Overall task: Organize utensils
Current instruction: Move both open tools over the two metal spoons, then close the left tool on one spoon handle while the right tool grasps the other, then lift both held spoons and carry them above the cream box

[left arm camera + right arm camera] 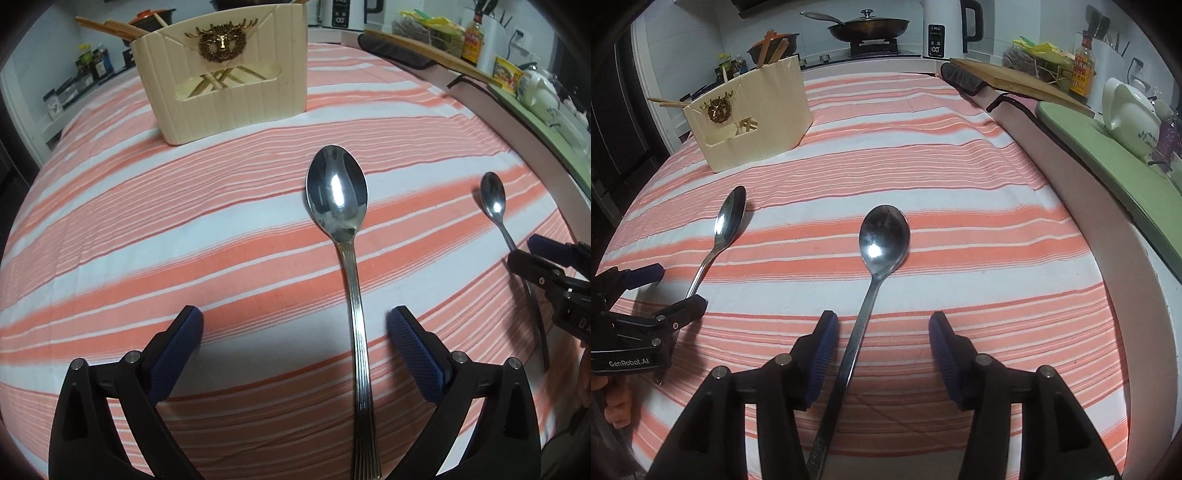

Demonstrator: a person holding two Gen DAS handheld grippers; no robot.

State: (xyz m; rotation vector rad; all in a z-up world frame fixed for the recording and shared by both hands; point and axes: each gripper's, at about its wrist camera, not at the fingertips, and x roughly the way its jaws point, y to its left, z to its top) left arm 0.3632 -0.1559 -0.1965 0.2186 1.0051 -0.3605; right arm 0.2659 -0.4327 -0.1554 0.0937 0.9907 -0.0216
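Light: even, moderately bright indoor – from overhead
Glare: white hotspots on both spoon bowls (337, 192) (884, 236)
Edges: strong fisheye bending, dark vignette corners

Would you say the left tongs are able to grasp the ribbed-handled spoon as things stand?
Probably yes: the left tongs are open, the ribbed-handled spoon lies between the pads, and nothing blocks its handle.

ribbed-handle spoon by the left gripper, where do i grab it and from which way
Grip the ribbed spoon on its straight handle, mid-length, coming down from above with the open left gripper straddling it. It lies flat on the striped cloth, handle already running between the fingers; the bowl is wide and slick, probably a poorer hold.
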